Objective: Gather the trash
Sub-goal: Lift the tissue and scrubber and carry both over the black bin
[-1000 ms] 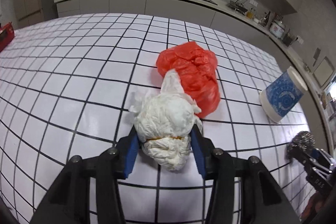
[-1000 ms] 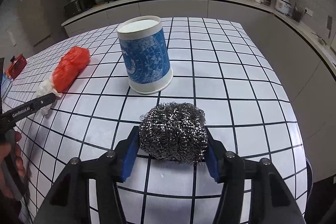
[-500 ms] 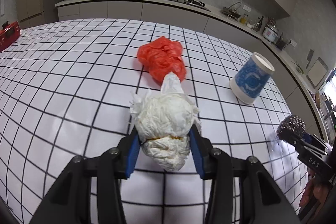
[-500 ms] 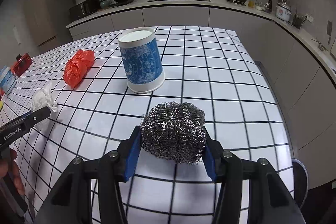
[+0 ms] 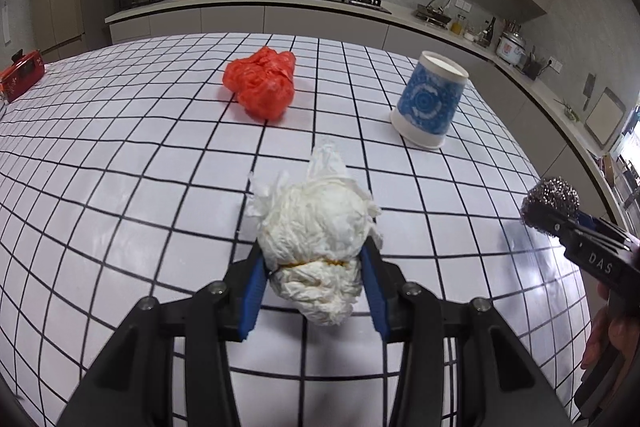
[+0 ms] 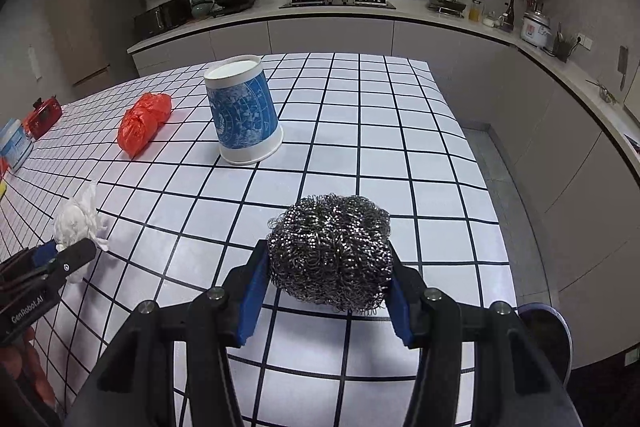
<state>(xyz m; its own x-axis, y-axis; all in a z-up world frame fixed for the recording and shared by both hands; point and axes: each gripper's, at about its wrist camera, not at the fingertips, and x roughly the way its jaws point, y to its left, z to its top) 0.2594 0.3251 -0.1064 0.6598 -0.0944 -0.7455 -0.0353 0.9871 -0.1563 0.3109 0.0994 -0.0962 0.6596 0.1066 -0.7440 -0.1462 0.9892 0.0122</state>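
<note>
Showing only partly at the lower right edge of the right wrist view, a dark round object point(image 6: 552, 339) cannot be identified. Left gripper point(image 5: 316, 281), lower centre: jaws closed partway on a crumpled white paper wad point(image 5: 320, 243). Right gripper point(image 6: 326, 285), lower centre: jaws clamped likewise on a silvery steel-wool scouring ball point(image 6: 330, 251), both above the white black-gridded tabletop point(image 6: 360, 131).

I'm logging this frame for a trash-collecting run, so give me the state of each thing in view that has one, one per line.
left gripper: shut on the paper wad
paper wad: crumpled, held off the table
right gripper: shut on the steel wool scourer
steel wool scourer: gripped, lifted
paper cup: upside down on the table
red plastic bag: crumpled, lying on the table
</note>
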